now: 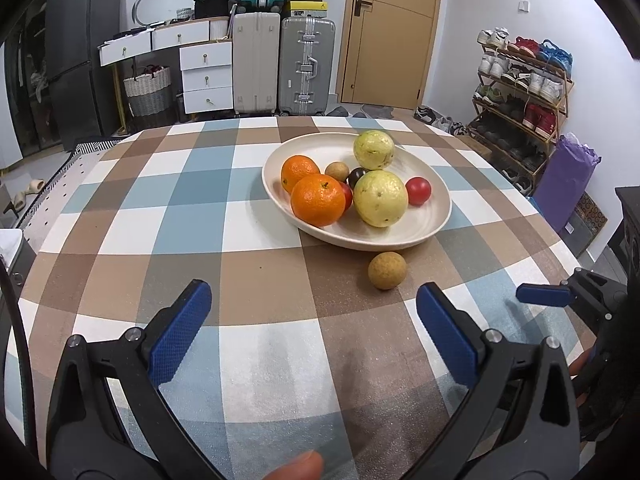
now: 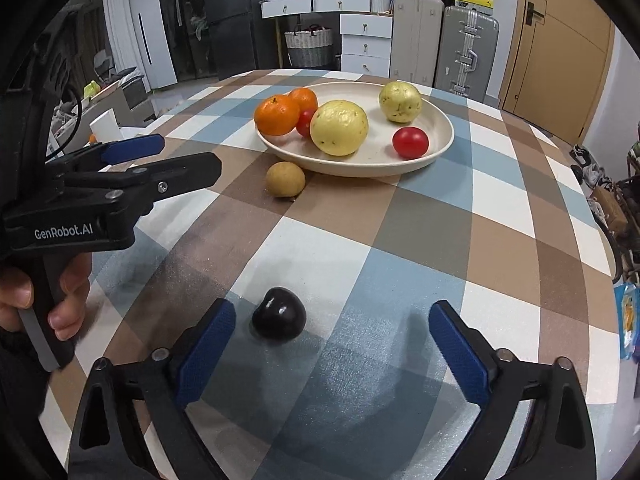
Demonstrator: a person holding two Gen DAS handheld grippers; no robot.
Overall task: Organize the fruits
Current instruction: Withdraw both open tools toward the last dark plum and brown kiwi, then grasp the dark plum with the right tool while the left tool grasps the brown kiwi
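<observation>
Right gripper [image 2: 332,344] jaws wide apart, nothing pinched; dark purple plum [image 2: 279,318] sits on the checked tablecloth [image 2: 400,240] between the blue pads, just beside the left-side pad [image 2: 208,352] and apart from the right-side one, not touched by either. Left gripper [image 1: 312,332] also spread wide, empty, only bare cloth between its fingers. A fingertip [image 1: 298,466] of the person shows at the bottom edge of the left wrist view; in the right wrist view a hand [image 2: 48,296] wraps the left gripper's black handle, off to the left of the right fingers. Ahead of the left gripper, slightly toward its right-side finger [image 1: 448,336], a small tan round fruit [image 1: 387,270], likely a longan, lies on the cloth just outside the near rim of the bowl [image 1: 400,240]; whether it touches the rim is unclear. Right wrist view has the same fruit beyond the plum and well apart from it. Further out, the shallow cream bowl holds two oranges [image 1: 318,199] on the left, touching each other; two yellow-green guava-like fruits [image 1: 380,198], one near, one at the far rim; a red tomato-like fruit [image 1: 418,190] on the right; a second red one wedged between near orange and near guava; plus a small tan fruit [image 1: 337,171] and a dark one [image 1: 357,177] in the middle. Behind the table: suitcases [image 1: 280,64], white drawers [image 1: 206,76], wooden door [image 1: 392,32], shoe rack [image 1: 520,80].
</observation>
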